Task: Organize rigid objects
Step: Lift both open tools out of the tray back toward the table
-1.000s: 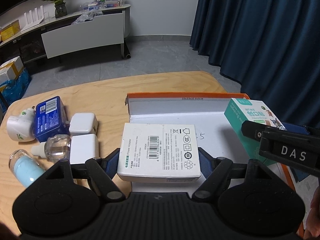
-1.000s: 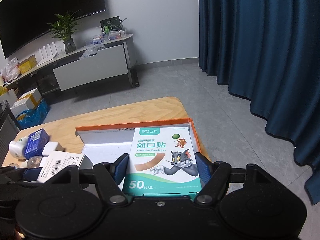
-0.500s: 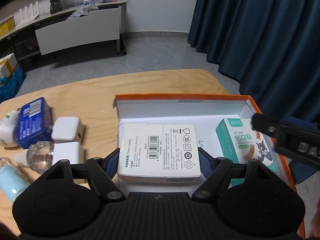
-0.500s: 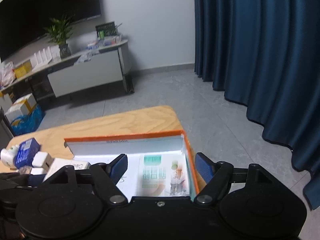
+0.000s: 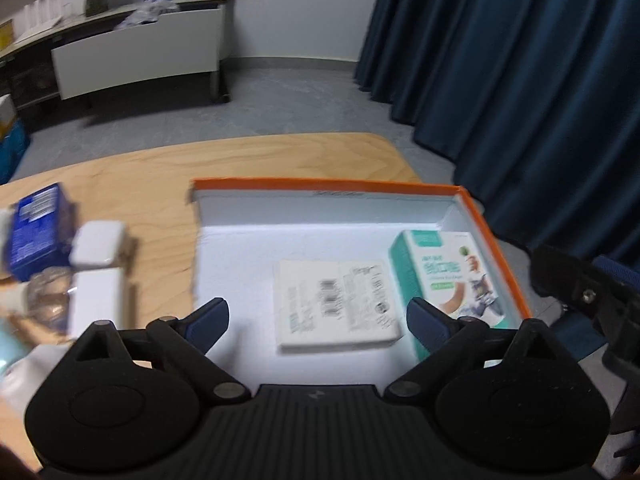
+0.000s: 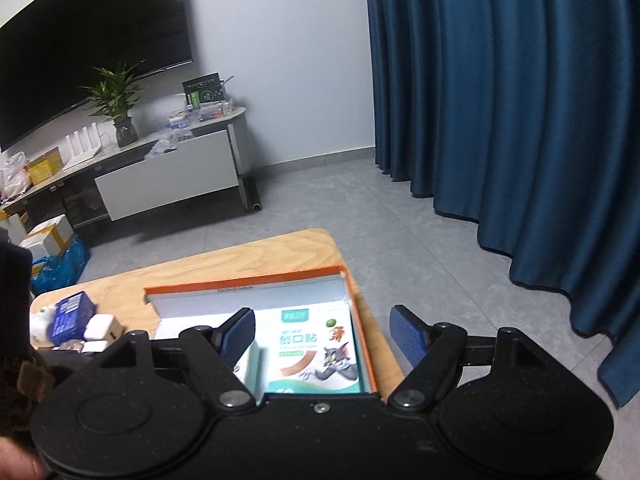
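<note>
lying flat on the white floor of the orange tray (image 5: 496, 248), the white box (image 5: 336, 304) sits at the centre of the left wrist view, between the pads of the left gripper (image 5: 318, 320) but touching neither; the jaws are opening and hold nothing. just right of it in that frame the bandage box (image 5: 444, 276) lies against the tray's right wall. in the right wrist view the right gripper (image 6: 322, 334) has its jaws spread wide above the bandage box (image 6: 316, 348), pads clear of it. the tray rests on a wooden table (image 5: 248, 164). at the left edge of the left wrist frame, outside the tray, blurred, sit a blue box (image 5: 36, 232), two white adapters (image 5: 98, 244) and a clear bottle (image 5: 46, 300).
</note>
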### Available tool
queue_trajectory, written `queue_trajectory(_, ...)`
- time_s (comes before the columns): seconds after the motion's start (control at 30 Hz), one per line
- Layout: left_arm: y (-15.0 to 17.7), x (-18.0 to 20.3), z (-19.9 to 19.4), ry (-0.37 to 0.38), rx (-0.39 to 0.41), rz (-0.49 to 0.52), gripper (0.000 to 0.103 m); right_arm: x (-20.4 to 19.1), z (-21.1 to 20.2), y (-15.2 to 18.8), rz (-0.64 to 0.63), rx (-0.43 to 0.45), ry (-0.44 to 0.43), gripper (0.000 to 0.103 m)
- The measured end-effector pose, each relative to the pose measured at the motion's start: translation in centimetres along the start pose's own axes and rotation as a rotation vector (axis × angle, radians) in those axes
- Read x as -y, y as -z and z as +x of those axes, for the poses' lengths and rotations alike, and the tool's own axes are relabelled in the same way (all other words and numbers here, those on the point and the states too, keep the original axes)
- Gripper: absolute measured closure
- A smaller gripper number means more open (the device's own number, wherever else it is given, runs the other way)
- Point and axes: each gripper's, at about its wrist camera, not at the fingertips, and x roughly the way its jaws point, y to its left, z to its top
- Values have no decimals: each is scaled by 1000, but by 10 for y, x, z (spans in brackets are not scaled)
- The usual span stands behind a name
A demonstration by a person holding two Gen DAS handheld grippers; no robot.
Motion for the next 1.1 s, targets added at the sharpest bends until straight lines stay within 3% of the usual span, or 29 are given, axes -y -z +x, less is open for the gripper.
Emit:
queue_trajectory(0.37, 26, -32, -47, -113, 3, -19, 3, -24, -19, 18, 1, -64, -62, 14)
queue_trajectory(1.1, 62, -88, -103, -200, 53, -103, 3, -96, -41, 45, -91, -130, -208, 14)
